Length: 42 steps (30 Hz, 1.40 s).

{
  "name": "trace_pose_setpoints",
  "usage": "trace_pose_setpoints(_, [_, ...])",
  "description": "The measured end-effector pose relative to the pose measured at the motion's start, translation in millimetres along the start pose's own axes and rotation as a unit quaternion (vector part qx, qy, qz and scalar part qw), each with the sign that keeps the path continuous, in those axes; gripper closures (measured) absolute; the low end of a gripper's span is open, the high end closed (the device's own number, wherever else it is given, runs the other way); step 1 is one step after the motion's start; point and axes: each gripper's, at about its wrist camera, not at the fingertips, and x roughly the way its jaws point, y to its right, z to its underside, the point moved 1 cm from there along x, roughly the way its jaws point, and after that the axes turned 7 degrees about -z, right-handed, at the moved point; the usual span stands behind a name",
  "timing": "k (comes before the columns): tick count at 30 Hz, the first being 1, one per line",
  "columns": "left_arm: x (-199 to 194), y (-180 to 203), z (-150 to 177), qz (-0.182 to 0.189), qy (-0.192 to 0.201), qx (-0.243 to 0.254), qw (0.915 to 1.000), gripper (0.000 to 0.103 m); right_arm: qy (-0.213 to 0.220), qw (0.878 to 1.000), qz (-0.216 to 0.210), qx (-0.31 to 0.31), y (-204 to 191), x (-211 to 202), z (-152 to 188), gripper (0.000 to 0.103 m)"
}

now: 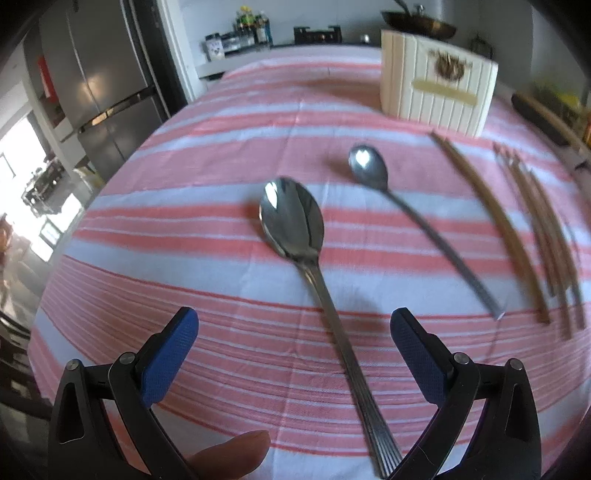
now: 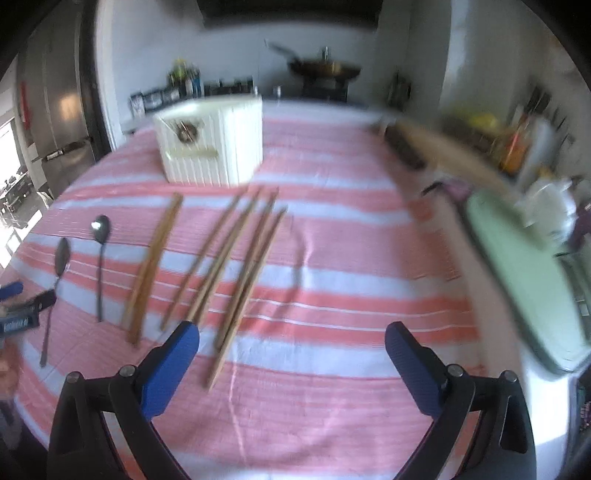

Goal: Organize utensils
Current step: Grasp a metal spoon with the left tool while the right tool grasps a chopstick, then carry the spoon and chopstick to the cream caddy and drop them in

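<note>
My left gripper [image 1: 294, 328] is wide apart, and the big spoon [image 1: 295, 229] lies between its fingers, not touched. My right gripper [image 2: 291, 341] is wide apart too, with the chopsticks [image 2: 236, 266] just to its left.

A kitchen in daylight. A table covered by a pink-and-white striped cloth [image 1: 207, 177] fills most of both views, stretching ahead of the claws. Beyond the table's far edge runs a counter [image 1: 280, 46] against a pale wall [image 2: 229, 44]. On the counter, ahead and slightly left, stands a cluster of bottles [image 1: 251, 26]; further right a dark wok [image 1: 421, 24] sits on a burner. Far left of the left claw rises a tall steel refrigerator [image 1: 107, 74], with strong white light pouring through an opening [image 1: 22, 155] beside it. To the right of the right claw lies a pale green board [image 2: 517, 266] among blurred clutter.
</note>
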Motion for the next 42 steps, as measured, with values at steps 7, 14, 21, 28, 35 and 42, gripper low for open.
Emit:
trace_pose_setpoints(7, [-2.5, -7.1, 1.0, -0.015, 0.006, 0.017, 0.9997, 0.0, -0.069, 0.997, -0.016, 0.019, 5.8, 61.4, -13.2, 0.015])
trace_pose_setpoints(14, [8.5, -39.9, -5.1, -0.033, -0.002, 0.038, 0.9987, 0.0, -0.089, 0.996, 0.013, 0.014, 15.2, 59.8, -13.6, 0.016])
trace_pose_setpoints(21, [26.0, -66.8, -16.5, -0.006, -0.026, 0.055, 0.9981, 0.0, -0.121, 0.993, 0.009, 0.003, 21.3, 59.7, -15.2, 0.016])
trace_pose_setpoints(28, [42.6, -38.1, -47.1, 0.043, -0.047, 0.113, 0.9916, 0.0, -0.169, 0.985, -0.018, -0.02, 19.9, 70.0, -30.9, 0.02])
trace_pose_setpoints(35, [61.8, -13.7, -82.3, 0.114, -0.085, 0.145, 0.9791, 0.023, -0.196, 0.978, -0.036, -0.058, 9.3, 97.8, -75.5, 0.056])
trace_pose_setpoints(42, [64.9, 0.5, -105.8, 0.156, -0.083, 0.154, 0.9721, 0.062, -0.177, 0.983, -0.043, -0.024, 10.8, 133.4, -128.9, 0.096])
